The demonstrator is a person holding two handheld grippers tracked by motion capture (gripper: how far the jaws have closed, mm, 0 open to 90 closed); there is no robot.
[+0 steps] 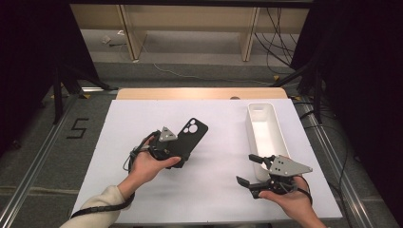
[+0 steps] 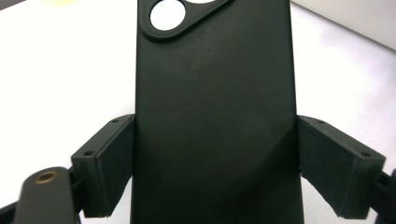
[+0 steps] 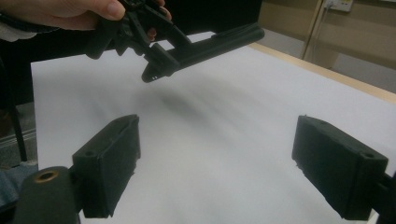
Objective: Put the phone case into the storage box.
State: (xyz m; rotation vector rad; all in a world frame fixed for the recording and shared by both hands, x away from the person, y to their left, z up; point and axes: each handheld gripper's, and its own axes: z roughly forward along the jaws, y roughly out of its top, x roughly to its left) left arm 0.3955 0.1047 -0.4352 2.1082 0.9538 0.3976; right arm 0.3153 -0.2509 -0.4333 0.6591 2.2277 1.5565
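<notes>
A black phone case (image 1: 193, 129) with a camera cutout sticks out up and to the right from my left gripper (image 1: 179, 153). In the left gripper view the case (image 2: 215, 93) fills the gap between the two jaws, whose pads press on its long edges, so my left gripper (image 2: 215, 172) is shut on it. The right gripper view shows that case (image 3: 224, 39) held level above the white sheet, with a soft shadow under it. My right gripper (image 1: 248, 169) rests low at the right front, jaws wide apart. Nothing lies between the jaws of my right gripper (image 3: 217, 163).
A long white tray (image 1: 252, 135) stands along the right side of the white sheet (image 1: 214, 190), just beyond my right gripper. A wooden table edge (image 1: 199, 93) runs along the back. Cables and shelving lie on the floor beyond.
</notes>
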